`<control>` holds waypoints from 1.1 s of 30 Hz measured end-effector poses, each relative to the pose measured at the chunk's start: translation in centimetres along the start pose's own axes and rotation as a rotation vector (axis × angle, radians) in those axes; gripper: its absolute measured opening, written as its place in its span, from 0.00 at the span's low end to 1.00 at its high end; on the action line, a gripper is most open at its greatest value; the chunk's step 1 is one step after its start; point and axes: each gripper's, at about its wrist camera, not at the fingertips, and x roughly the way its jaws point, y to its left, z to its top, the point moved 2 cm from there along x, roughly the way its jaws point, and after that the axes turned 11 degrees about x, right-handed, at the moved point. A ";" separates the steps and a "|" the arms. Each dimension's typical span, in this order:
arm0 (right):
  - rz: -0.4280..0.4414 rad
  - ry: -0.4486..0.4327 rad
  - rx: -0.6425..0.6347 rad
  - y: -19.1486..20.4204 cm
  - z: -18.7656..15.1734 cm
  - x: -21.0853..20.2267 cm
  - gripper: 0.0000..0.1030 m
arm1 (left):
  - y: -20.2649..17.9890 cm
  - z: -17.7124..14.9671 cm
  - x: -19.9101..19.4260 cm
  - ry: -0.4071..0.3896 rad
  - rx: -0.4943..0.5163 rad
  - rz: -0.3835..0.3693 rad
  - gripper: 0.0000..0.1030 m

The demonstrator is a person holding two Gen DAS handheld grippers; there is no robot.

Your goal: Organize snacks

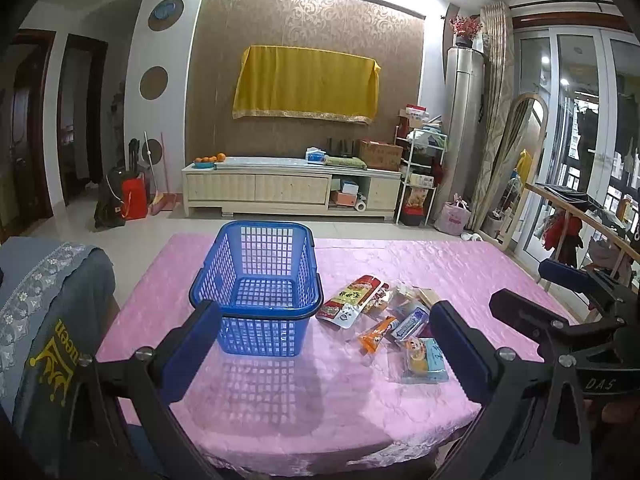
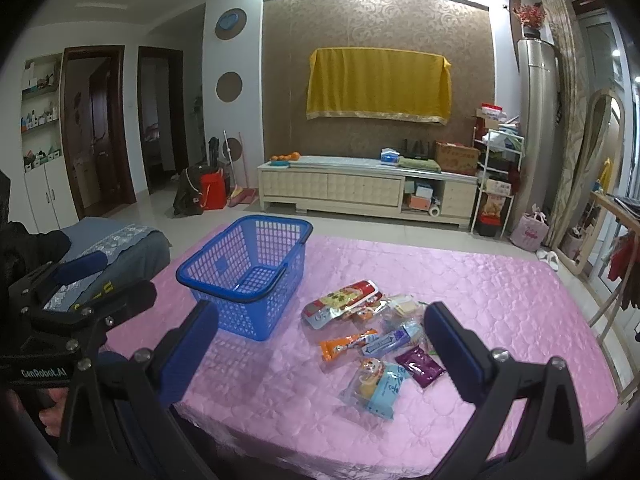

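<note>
Left hand-held gripper [image 1: 326,344]: matte black plastic frame, angular struts, two flat fingers faced with blue pads [image 1: 192,346]. Silver round-head screws at the pivot joints. White lettering "GenRobot.AI" on its body, read from the right wrist view.

Right hand-held gripper [image 2: 320,344]: same build, with a black frame, blue finger pads [image 2: 454,350] and silver screws at the joints. White letters "DAS" on its side, seen from the left wrist view; the rest of the marking is cut off.
</note>
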 end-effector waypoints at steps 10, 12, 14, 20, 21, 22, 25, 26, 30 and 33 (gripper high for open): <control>-0.004 0.002 -0.002 0.0 -0.2 0.0 1.00 | 0.0 -0.2 0.1 0.003 -0.001 -0.008 1.00; -0.001 0.002 -0.001 0.0 -0.1 0.0 1.00 | 0.0 -0.1 0.0 0.001 -0.002 -0.008 1.00; 0.003 -0.006 0.004 -0.1 -0.1 -0.1 1.00 | 0.0 -0.2 0.0 0.000 0.000 -0.010 1.00; 0.006 -0.003 0.001 -0.1 -0.2 0.0 1.00 | 0.0 -0.3 0.1 0.001 0.001 -0.007 1.00; 0.007 0.002 0.000 -0.2 -0.3 0.0 1.00 | 0.0 -0.3 0.2 0.003 0.000 -0.005 1.00; 0.009 0.006 0.000 -0.2 -0.2 0.1 1.00 | 0.0 -0.3 0.2 0.006 -0.002 -0.007 1.00; 0.013 0.012 0.000 -0.2 -0.2 0.2 1.00 | 0.0 -0.4 0.2 0.009 -0.003 -0.007 1.00; 0.012 0.013 0.000 -0.2 -0.2 0.2 1.00 | 0.0 -0.4 0.2 0.008 -0.002 -0.008 1.00; 0.012 0.015 0.000 -0.1 -0.1 0.2 1.00 | 0.0 -0.4 0.2 0.010 -0.001 -0.009 1.00; 0.014 0.012 0.001 -0.2 -0.1 0.2 1.00 | -0.1 -0.4 0.2 0.006 0.001 -0.008 1.00</control>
